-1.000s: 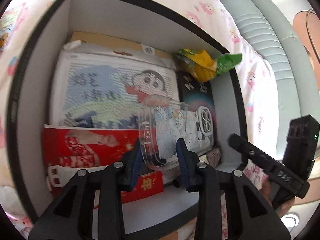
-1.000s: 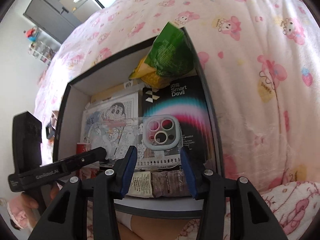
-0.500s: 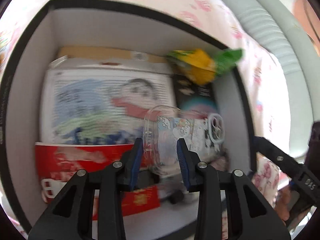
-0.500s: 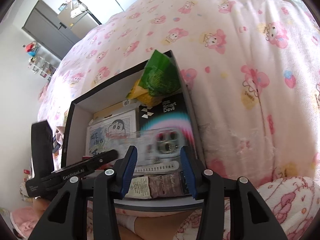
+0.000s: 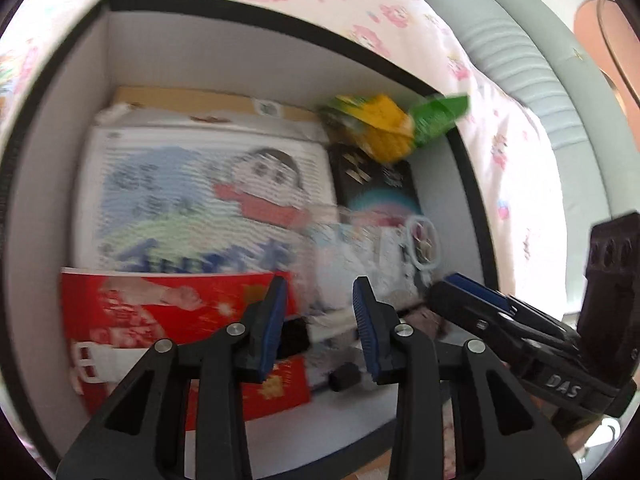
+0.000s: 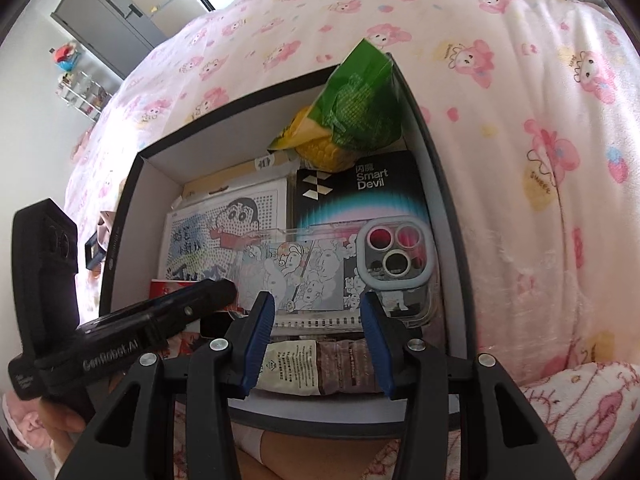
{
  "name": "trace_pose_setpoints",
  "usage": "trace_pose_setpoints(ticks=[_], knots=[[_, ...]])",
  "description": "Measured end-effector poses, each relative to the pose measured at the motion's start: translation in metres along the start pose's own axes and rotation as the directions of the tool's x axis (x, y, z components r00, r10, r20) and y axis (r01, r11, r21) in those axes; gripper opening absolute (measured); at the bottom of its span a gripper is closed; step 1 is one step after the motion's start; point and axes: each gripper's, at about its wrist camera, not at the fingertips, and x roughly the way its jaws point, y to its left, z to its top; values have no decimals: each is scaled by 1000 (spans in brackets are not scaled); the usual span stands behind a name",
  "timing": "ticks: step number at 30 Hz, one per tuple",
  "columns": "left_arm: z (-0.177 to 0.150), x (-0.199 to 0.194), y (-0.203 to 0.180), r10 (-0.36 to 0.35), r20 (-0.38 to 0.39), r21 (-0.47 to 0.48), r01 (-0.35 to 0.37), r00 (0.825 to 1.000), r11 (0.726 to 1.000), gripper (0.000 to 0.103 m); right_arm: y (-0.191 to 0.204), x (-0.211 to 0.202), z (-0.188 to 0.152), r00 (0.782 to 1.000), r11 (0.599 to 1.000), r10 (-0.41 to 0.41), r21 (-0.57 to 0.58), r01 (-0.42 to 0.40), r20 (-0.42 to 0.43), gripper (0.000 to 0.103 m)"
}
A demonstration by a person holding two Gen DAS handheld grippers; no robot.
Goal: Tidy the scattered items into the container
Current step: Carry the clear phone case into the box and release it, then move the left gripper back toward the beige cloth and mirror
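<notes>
The clear phone case (image 6: pixel 352 268) lies inside the black-rimmed box (image 6: pixel 120 216), atop a cartoon sheet (image 6: pixel 224 224) and black carton (image 6: pixel 360 188); a green snack bag (image 6: pixel 356 116) leans at the far corner; both the left gripper (image 5: pixel 320 320) and the right gripper (image 6: pixel 318 332) hover with jaws apart, grasping nothing.

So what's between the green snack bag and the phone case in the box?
The black Smart Devil box. In the right wrist view it lies flat, with the snack bag resting over its far end and the phone case over its near end.

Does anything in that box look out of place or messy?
Mostly the green and yellow snack bag: it leans in the far corner of the box, poking above the rim instead of lying flat. The clear phone case also lies crosswise over other items.
</notes>
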Motion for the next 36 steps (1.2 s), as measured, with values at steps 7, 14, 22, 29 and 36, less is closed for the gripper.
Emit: trace_pose_setpoints(ticks=[7,14,22,29,36], knots=[[2,-15,13,-24,40,-32,25,999,999,33,0,5,-1,1000,1000,-14,6,14,-12,41],[11,-7,-5,-6,30,23,5,1000,1000,33,-1,20,-5,998,1000,-20,19,22,-64,41],[-9,-71,-39,-31,180,193,-5,983,981,37,28,-37,-15,989,991,-108,-69,116,101,41],[-40,-120,-40,-54,262,201,0,964,980,39,76,-81,-36,983,978,-32,-198,69,182,41],[-70,-170,-1,48,342,97,-86,939,992,39,143,-71,-50,984,940,88,-341,-31,154,41]])
